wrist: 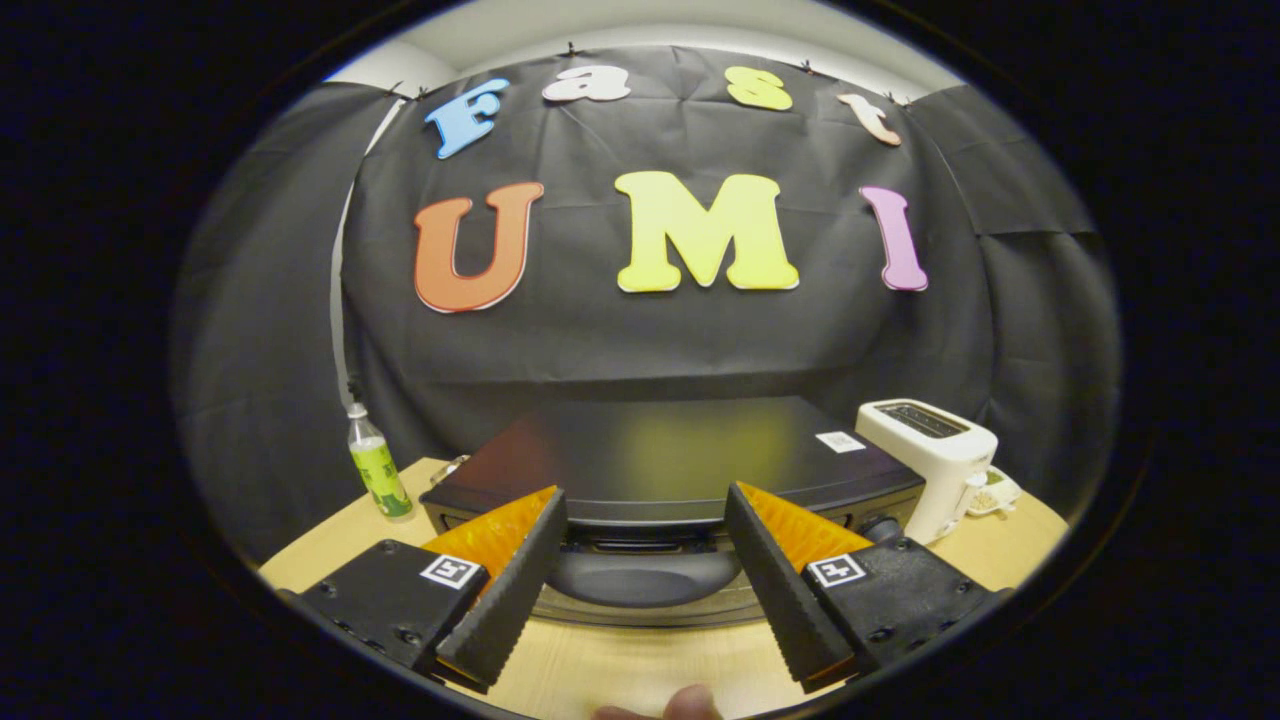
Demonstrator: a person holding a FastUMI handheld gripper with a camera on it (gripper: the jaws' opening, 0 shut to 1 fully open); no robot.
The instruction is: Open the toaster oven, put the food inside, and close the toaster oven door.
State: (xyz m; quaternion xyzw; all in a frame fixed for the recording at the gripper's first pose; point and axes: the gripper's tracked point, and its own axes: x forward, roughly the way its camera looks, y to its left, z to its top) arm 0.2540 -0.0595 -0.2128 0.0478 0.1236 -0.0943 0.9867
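The gripper (645,520) stood wide open and held nothing, its fingers (510,590) spread to either side of the toaster oven (670,455), which sat just ahead of them on the wooden table (640,665). The oven's curved door handle (645,575) lay between the fingers, and the door looked shut.

The likeliest slip, as I judged it, was a poor bite on that handle: closing too high would pinch the top edge of the door instead, and a pull would then drag the whole oven forward across the table. A sideways swing could also knock the white pop-up toaster (930,450) just beyond the right finger, or the green-labelled bottle (378,470) beyond the left.

The door glass and lower front were hidden behind the fingers. What lay behind the toaster was too small to identify.
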